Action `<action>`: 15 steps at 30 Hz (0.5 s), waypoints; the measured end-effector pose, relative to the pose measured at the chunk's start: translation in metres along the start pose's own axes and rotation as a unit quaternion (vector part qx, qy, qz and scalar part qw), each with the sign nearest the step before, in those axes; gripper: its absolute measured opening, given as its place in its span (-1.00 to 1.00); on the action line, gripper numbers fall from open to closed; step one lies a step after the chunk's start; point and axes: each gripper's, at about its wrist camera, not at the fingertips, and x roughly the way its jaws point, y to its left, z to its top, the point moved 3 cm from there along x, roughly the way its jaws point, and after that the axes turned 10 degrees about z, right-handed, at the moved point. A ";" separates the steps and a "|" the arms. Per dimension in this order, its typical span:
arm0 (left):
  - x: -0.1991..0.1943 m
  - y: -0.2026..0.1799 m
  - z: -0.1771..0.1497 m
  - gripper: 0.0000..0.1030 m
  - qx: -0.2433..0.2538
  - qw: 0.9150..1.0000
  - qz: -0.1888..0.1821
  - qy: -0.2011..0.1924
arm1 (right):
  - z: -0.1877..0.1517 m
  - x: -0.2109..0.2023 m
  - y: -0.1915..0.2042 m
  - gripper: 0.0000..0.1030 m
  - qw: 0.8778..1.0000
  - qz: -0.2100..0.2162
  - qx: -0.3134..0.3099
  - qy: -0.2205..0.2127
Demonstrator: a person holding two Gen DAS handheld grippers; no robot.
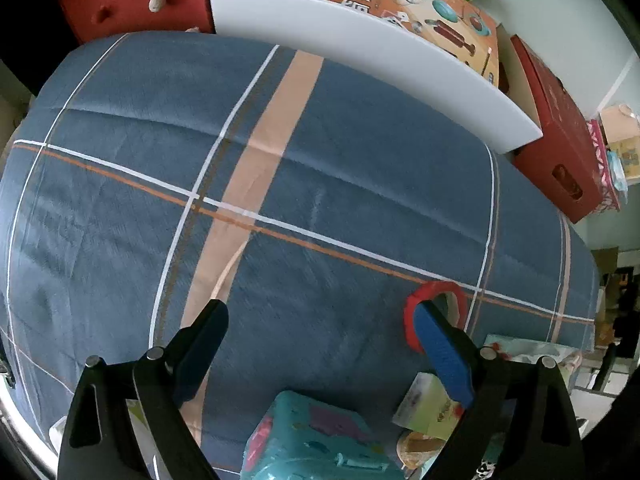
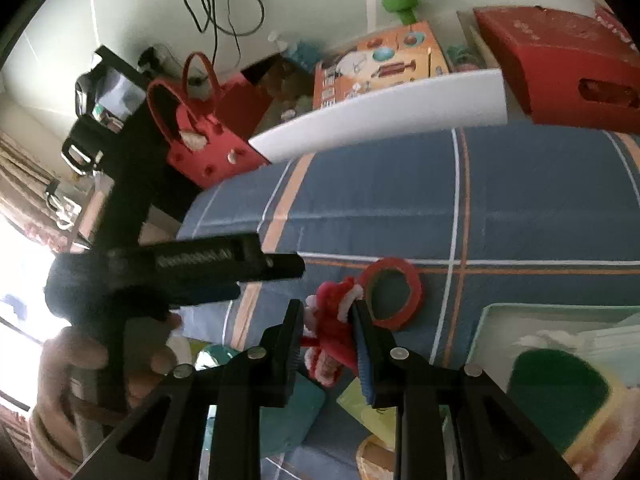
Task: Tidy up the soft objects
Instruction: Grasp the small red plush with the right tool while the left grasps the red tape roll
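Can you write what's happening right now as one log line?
right tool: shut on red plush toy | left tool: open, empty | red ring: on blue blanket

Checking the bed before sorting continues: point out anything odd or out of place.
A hard red ring lies on the blue plaid bedding, beside the red plush toy clamped in the right gripper. Nothing looks spilled or damaged.

Fuzzy red plush toy (image 2: 334,344) over matt woven plaid cloth (image 1: 320,184)
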 end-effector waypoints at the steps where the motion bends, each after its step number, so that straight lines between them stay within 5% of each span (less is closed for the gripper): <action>1: 0.000 -0.002 -0.001 0.83 0.002 1.000 0.000 0.000 | 0.001 -0.004 0.001 -0.49 1.000 -0.001 -0.002 -0.005; 15: 0.006 -0.055 -0.014 0.71 0.052 0.998 0.028 -0.003 | 0.011 -0.058 -0.025 -0.49 0.993 -0.080 0.023 -0.080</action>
